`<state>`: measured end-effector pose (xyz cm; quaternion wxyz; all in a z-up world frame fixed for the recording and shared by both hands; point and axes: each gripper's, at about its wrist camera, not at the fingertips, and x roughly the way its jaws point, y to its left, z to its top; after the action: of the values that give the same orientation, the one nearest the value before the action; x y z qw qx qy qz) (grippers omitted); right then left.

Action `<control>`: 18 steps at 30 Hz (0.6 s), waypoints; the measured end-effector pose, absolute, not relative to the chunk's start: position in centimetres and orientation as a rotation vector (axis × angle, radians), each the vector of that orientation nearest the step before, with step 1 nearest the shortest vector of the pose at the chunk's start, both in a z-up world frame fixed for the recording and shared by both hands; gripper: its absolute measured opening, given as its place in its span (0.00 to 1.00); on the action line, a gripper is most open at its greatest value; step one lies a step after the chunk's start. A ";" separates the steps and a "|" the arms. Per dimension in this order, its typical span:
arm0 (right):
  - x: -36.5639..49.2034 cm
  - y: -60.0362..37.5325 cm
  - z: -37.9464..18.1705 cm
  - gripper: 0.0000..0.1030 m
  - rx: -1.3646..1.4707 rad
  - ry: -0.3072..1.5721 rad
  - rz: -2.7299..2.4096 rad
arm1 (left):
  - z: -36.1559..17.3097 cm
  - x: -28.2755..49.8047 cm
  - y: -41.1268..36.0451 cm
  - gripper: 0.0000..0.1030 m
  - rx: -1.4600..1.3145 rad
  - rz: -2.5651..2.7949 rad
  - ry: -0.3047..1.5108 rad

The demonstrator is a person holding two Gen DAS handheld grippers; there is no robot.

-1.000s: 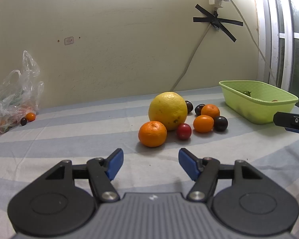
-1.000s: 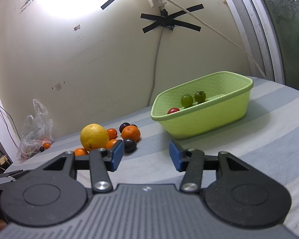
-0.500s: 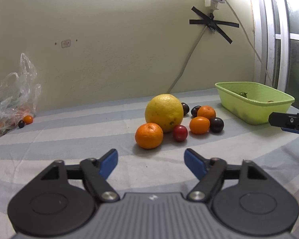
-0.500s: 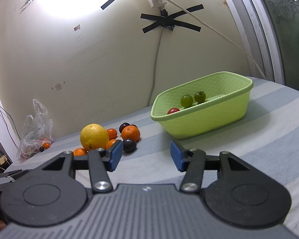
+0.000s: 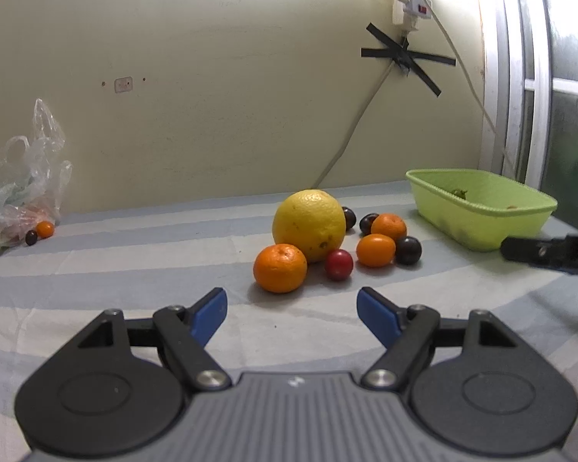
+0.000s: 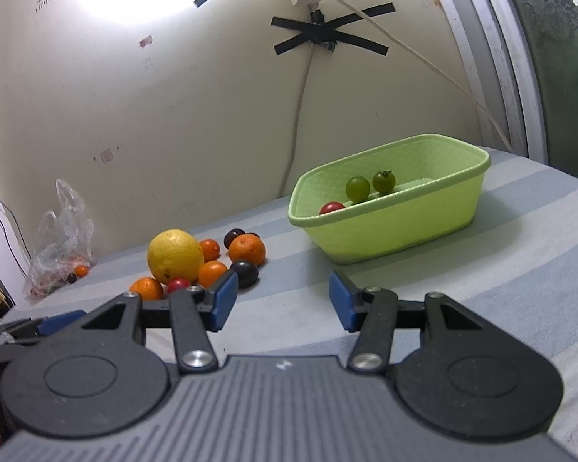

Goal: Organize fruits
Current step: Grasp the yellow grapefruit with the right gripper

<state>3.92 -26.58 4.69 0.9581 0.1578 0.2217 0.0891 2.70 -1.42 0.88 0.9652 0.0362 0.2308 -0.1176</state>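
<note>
On my far left a plastic bag slumps against the wall. My left gripper stands apart and empty, facing the fruit pile on the striped cloth. My right gripper stands apart, empty, short of the green basket.

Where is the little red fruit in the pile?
In the left wrist view, the red fruit sits front-centre, touching the big yellow fruit, between two oranges.

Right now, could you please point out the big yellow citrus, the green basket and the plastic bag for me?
big yellow citrus (image 5: pixel 309 223), left wrist view, middle of its peel.
green basket (image 6: pixel 397 227), right wrist view, near outer wall.
plastic bag (image 5: pixel 15 181), left wrist view, crumpled middle.
</note>
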 end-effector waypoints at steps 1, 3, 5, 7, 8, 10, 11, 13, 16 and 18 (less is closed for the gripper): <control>4.0 -26.3 4.8 0.54 0.307 0.454 0.193 | 0.9 2.7 -1.1 0.75 0.056 -0.248 0.462; 4.2 -25.2 5.2 0.54 0.276 0.445 0.255 | 1.0 2.6 -0.7 0.76 0.025 -0.263 0.450; 4.5 -23.6 6.1 0.59 0.225 0.425 0.314 | 1.1 2.6 -0.2 0.78 -0.004 -0.265 0.440; 5.2 -21.5 7.1 0.68 0.168 0.400 0.344 | 1.2 2.6 0.4 0.79 -0.047 -0.254 0.429; 5.9 -20.4 7.5 0.71 0.143 0.393 0.347 | 1.3 2.7 0.9 0.79 -0.074 -0.247 0.427; 7.7 -18.8 8.0 0.71 0.128 0.404 0.369 | 1.3 3.1 2.1 0.79 -0.142 -0.219 0.429; 8.9 -18.1 8.1 0.71 0.136 0.421 0.383 | 1.2 3.3 2.7 0.79 -0.178 -0.197 0.434; 11.2 -16.8 7.9 0.72 0.152 0.477 0.397 | 1.1 3.9 3.9 0.79 -0.244 -0.163 0.451; 13.5 -15.3 7.0 0.72 0.158 0.544 0.395 | 0.8 4.6 4.9 0.79 -0.311 -0.150 0.477; 14.8 -14.6 6.2 0.72 0.179 0.605 0.389 | 0.7 4.9 5.1 0.79 -0.325 -0.155 0.487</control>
<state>14.85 -14.65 6.16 0.9322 0.0873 0.2954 0.1900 4.89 5.11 0.72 0.9545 -0.1598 0.2399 -0.0762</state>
